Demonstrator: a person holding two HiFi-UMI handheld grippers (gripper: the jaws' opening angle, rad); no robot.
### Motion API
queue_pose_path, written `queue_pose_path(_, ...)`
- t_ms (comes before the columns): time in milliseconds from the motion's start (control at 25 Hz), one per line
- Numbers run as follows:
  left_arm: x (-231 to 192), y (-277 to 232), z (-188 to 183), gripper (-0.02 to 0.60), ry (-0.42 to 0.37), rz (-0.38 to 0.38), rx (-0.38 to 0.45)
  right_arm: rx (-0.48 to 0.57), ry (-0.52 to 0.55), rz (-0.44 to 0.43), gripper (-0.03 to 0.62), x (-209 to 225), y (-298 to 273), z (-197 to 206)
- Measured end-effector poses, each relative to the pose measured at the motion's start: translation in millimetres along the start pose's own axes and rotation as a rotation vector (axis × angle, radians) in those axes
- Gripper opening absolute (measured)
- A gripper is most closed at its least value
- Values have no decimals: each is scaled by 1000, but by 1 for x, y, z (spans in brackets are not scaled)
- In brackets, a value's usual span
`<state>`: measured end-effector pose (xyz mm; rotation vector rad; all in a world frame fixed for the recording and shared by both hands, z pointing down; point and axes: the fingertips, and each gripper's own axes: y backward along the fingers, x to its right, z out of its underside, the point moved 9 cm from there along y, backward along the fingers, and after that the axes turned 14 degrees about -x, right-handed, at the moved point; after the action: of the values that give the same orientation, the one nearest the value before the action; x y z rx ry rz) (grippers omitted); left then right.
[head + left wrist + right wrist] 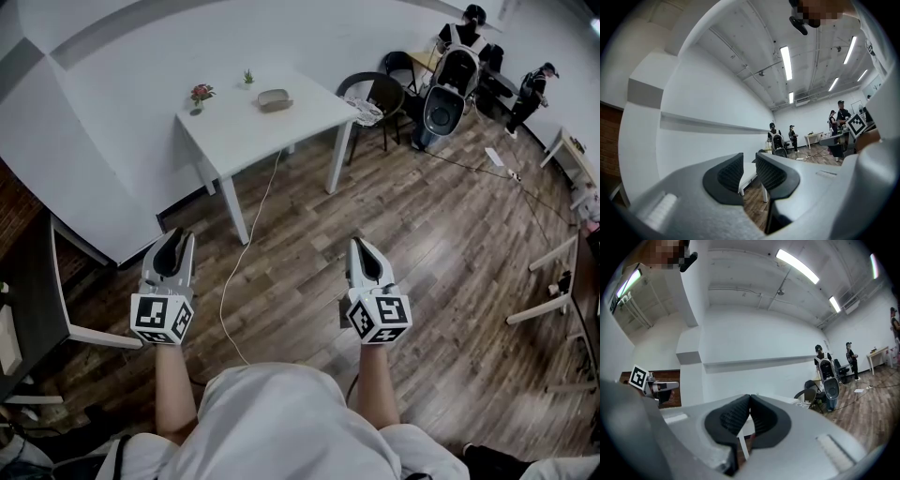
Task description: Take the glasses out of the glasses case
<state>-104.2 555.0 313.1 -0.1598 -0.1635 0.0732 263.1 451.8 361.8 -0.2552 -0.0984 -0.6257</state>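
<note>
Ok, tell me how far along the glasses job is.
Nothing done yet: the glasses case sits untouched on the distant white table. Nothing in hand: the left gripper is slightly open and empty, the right gripper shut on nothing. Still to do: approach, open the case, lift the glasses out.

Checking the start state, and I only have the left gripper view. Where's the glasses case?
Observer: The glasses case lies on the white table, well ahead of the left gripper and right gripper, which are both held over the wood floor. It is probably out of reach from here.
Operator: Right jaws?
Observer: Together at the tips, with nothing between them.
Operator: Anything else on that table?
Observer: Two small things to the left of the case: a flower pot and a green plant. Both stand apart from the case.
</note>
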Motion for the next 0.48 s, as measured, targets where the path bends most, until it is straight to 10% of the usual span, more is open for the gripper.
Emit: queue_pose_path(480,36,-36,-4,84,-25,-11,-25,-23,-2,-32,3,50,-16,-1)
